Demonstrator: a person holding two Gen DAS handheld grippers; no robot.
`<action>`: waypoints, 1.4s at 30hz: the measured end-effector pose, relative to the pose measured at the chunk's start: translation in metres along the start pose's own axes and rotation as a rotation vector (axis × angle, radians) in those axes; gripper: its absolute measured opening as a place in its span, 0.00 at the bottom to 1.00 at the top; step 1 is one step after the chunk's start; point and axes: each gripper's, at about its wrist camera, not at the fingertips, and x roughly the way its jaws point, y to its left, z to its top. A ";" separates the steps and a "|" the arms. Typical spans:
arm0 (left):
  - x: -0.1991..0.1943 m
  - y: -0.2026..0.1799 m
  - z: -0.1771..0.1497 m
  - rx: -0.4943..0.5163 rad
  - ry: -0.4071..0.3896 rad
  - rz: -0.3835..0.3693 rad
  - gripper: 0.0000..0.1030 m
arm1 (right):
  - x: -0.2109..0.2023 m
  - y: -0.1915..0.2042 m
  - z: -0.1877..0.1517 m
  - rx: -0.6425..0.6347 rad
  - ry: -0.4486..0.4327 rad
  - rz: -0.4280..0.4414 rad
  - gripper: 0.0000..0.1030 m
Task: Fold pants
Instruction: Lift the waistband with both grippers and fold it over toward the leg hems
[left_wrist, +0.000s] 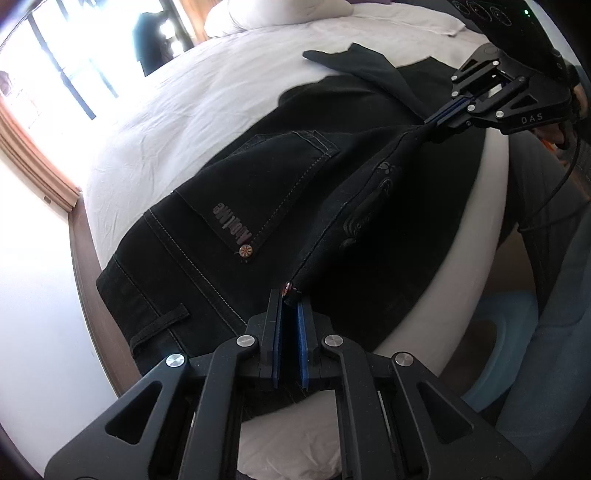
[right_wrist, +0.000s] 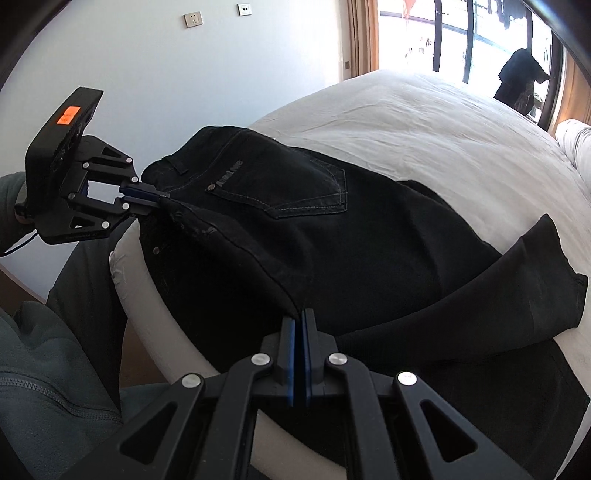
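Black jeans (left_wrist: 266, 192) lie folded on a white bed (left_wrist: 184, 110), back pocket up. My left gripper (left_wrist: 290, 295) is shut on the waistband corner near a rivet. It also shows in the right wrist view (right_wrist: 162, 197). My right gripper (right_wrist: 300, 314) is shut on the jeans' near edge further along. It also shows in the left wrist view (left_wrist: 428, 122). The edge between the two grippers is pulled taut and lifted. A leg end (right_wrist: 535, 273) lies folded over on the right of the jeans (right_wrist: 332, 229).
The bed's rounded edge (right_wrist: 147, 295) runs close below the jeans. Pillows (left_wrist: 295, 14) lie at the far end. A wall with sockets (right_wrist: 193, 19) and a bright window (right_wrist: 461, 33) lie beyond. The person's legs (left_wrist: 546, 221) stand beside the bed.
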 end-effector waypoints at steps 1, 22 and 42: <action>0.000 -0.004 -0.001 0.009 0.004 -0.005 0.06 | 0.001 0.002 -0.006 0.004 0.001 -0.001 0.04; 0.026 -0.020 -0.004 0.096 0.050 -0.017 0.06 | 0.024 0.042 -0.046 -0.097 0.083 -0.105 0.05; -0.003 0.003 -0.005 -0.001 0.021 -0.046 0.80 | 0.033 0.034 -0.053 0.008 0.057 -0.037 0.44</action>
